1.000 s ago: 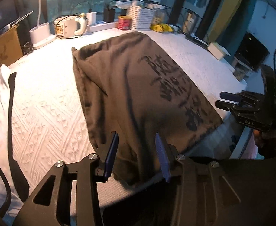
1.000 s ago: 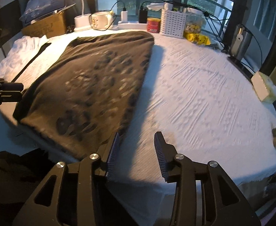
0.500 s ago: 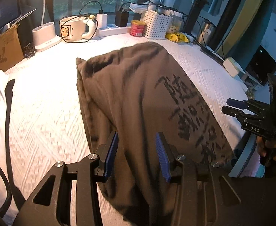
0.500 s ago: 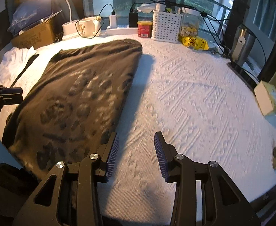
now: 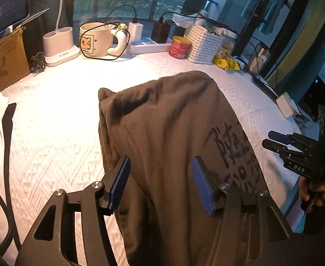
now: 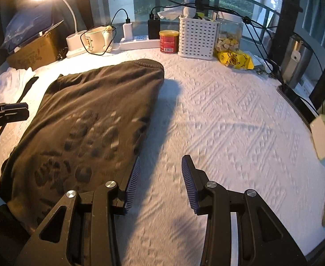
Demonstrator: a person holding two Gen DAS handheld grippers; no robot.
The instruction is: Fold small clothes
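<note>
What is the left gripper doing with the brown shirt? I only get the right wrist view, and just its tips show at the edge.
Observer: The left gripper has its jaws opening. The brown shirt shows in the gap, but the pads are not pressing on it.
Operator: Can you see what holds my right gripper?
Observer: Yes. In the left wrist view a hand grips the handle of the right gripper, beside the shirt's right edge.
Operator: The print is a blur here.
Observer: From the left wrist it is sharper. The print is dark brush-like characters running down the shirt's right side.
</note>
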